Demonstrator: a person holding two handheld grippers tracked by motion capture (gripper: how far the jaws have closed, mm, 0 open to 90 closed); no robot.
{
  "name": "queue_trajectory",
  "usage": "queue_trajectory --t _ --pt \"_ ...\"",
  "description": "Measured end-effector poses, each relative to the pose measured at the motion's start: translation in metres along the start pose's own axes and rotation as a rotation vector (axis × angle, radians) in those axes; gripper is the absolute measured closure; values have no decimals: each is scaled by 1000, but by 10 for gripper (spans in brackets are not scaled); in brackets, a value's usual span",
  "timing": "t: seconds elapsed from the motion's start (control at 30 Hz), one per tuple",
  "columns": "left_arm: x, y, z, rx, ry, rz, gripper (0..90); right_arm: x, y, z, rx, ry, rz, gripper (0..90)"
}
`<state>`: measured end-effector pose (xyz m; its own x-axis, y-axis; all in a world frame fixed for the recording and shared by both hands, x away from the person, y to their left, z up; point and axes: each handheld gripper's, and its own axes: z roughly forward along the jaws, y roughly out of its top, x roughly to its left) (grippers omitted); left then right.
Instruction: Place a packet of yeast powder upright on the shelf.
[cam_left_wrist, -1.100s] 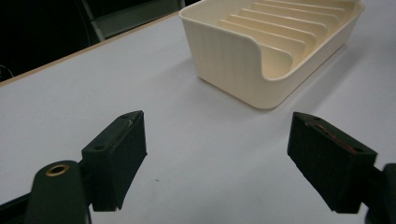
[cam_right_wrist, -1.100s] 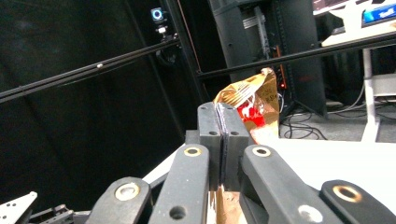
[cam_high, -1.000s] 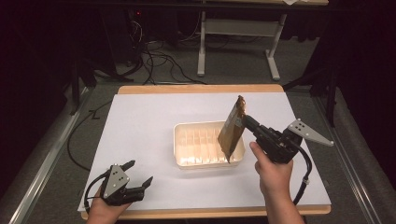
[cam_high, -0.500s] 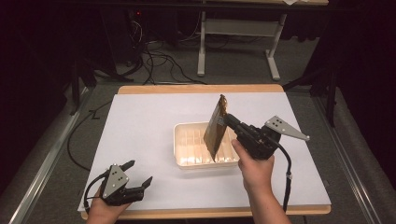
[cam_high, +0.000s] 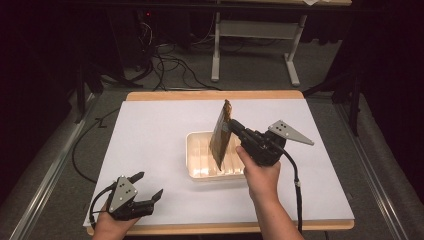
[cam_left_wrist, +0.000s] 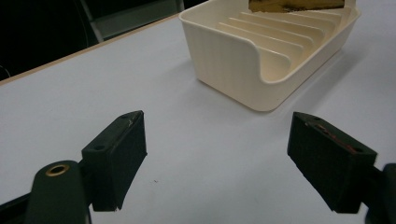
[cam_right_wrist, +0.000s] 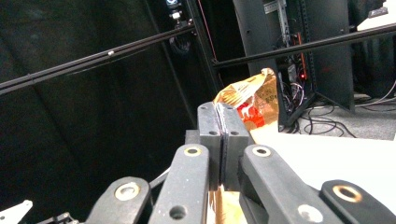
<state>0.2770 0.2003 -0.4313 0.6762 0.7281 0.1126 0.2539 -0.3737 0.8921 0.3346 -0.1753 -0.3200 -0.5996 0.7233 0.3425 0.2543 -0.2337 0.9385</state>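
Right gripper was clenched on a flat golden packet, holding it upright and tilted over the cream tray at mid-table. Left gripper rested at the near left corner, released, jaws wide with nothing between them, pointing toward the tray.

The high view looks forward and down from above the near edge of the white-topped wooden table, taking in its whole top and the dark floor beyond the far edge. The left gripper view sits low and close over the near left corner, facing the cream ribbed plastic tray. The right gripper view tilts up above the tray, close behind the flat golden-brown foil packet, which all three views share.
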Motion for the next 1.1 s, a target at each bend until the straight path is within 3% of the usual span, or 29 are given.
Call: queue_trajectory --t 0.63,1.1 --pt "0 0 -1 -5 0 -11 201 5 -11 32 15 1 5 900" --pt "0 -1 0 -3 -6 -11 201 5 -17 45 18 -19 11 900"
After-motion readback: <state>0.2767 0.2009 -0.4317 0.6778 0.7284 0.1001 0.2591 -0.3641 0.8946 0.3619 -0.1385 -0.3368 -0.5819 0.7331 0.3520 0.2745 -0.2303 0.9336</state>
